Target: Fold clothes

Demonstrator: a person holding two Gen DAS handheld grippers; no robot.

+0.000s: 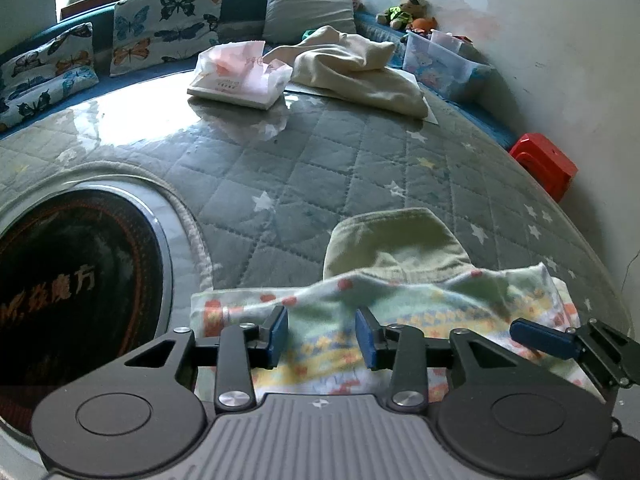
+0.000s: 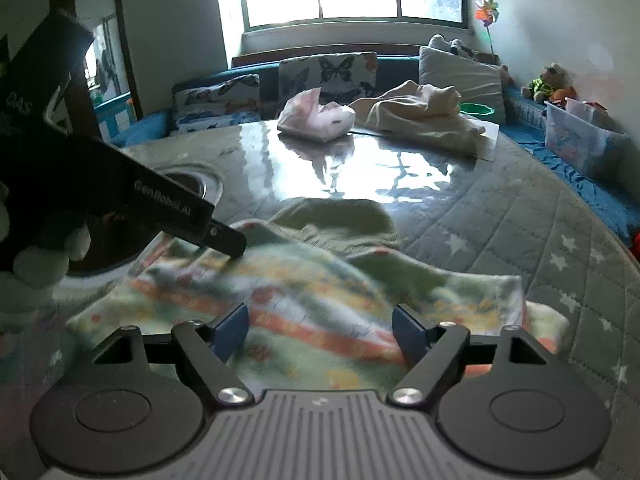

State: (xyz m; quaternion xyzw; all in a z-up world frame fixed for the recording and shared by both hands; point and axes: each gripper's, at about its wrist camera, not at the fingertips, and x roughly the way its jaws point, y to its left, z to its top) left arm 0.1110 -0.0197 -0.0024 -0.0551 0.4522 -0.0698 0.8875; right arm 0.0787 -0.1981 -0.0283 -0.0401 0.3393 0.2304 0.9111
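A pastel patterned cloth (image 1: pixel 400 296) lies crumpled at the near edge of the quilted table cover (image 1: pixel 320 160), partly over an olive-green garment (image 1: pixel 396 240). My left gripper (image 1: pixel 323 334) hovers over the cloth's left part, its blue pads apart and pressing on nothing. The right gripper's blue finger (image 1: pixel 540 338) shows at the cloth's right end. In the right wrist view my right gripper (image 2: pixel 320 330) stands wide open above the patterned cloth (image 2: pixel 304 288). The left gripper's black finger (image 2: pixel 224 238) touches the cloth's far left edge, beside the olive garment (image 2: pixel 340 220).
A cream garment pile (image 1: pixel 360 68) and a pink plastic bag (image 1: pixel 240 76) lie at the far side. A round black inset (image 1: pixel 72 280) sits in the table at the left. A clear plastic box (image 1: pixel 440 64), a red stool (image 1: pixel 544 164) and butterfly cushions (image 1: pixel 168 24) ring the table.
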